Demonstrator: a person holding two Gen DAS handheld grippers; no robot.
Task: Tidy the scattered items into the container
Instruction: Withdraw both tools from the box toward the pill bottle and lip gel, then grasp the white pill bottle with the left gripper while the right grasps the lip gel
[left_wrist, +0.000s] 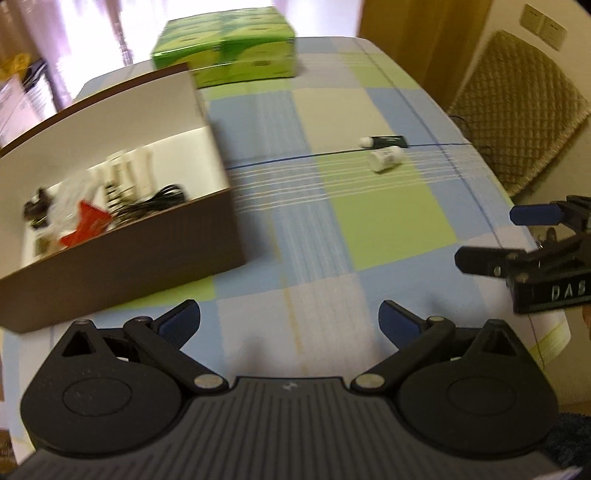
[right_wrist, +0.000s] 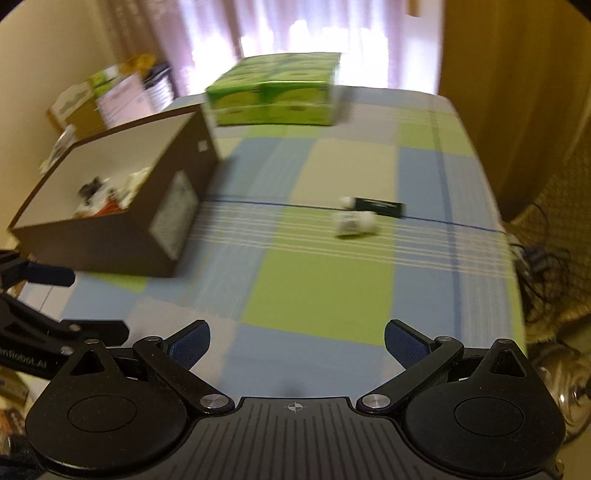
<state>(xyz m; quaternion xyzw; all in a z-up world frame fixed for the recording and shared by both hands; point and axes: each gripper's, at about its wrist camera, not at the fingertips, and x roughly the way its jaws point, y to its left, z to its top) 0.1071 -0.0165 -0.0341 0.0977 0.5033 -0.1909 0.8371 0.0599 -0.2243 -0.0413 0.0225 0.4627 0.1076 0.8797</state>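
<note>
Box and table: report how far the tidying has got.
Done: the box already holds several items, among them a black cable, something red and white pieces. In hand: nothing; the left gripper and right gripper are both open and empty above the table. Left: a dark tube and a white bottle lie side by side on the cloth.

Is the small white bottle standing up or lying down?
Lying down. The small white bottle rests on its side on the checked tablecloth, just in front of the dark tube.
</note>
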